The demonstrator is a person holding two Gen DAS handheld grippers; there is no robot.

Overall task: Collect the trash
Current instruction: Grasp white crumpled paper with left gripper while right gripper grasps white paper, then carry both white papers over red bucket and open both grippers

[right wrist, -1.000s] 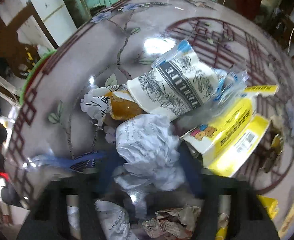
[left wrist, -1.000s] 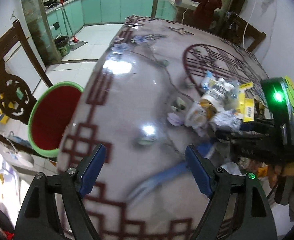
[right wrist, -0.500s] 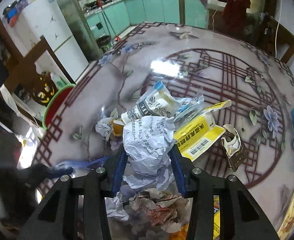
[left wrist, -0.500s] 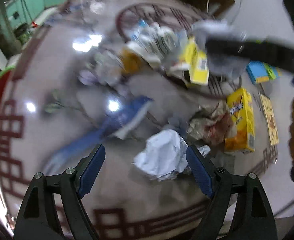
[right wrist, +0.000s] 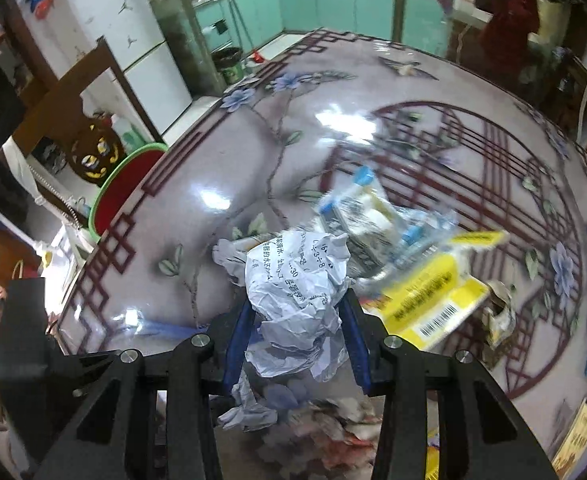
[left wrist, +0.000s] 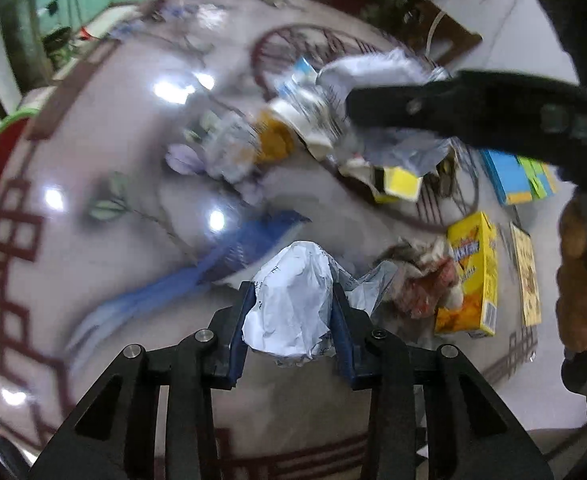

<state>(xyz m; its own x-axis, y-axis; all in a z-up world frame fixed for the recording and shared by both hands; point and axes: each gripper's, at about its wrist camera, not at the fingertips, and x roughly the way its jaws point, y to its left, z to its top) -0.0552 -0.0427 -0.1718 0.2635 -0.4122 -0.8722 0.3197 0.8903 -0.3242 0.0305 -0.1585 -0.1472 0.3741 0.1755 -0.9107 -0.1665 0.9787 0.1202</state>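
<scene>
My left gripper (left wrist: 291, 316) is shut on a crumpled white paper ball (left wrist: 291, 304) low over the table's near edge. My right gripper (right wrist: 297, 328) is shut on another crumpled printed paper ball (right wrist: 297, 284) and holds it above the table; it shows as a black arm with white paper (left wrist: 373, 70) at the upper right of the left wrist view. A heap of trash lies mid-table: a plastic bottle (right wrist: 357, 208), a yellow wrapper (right wrist: 429, 300), an orange-filled bag (left wrist: 273, 140). A red basin with green rim (right wrist: 127, 188) stands beside the table's left edge.
A blue flat strip (left wrist: 229, 256) lies on the patterned table (right wrist: 253, 152). A yellow box (left wrist: 469, 276), crumpled reddish paper (left wrist: 425, 280) and blue and green books (left wrist: 513, 176) lie to the right. A wooden chair (right wrist: 77, 116) and a fridge (right wrist: 113, 32) stand at the left.
My left gripper has closed on the white paper ball that lay between its open fingers. My right gripper has lifted its paper ball higher and moved it left.
</scene>
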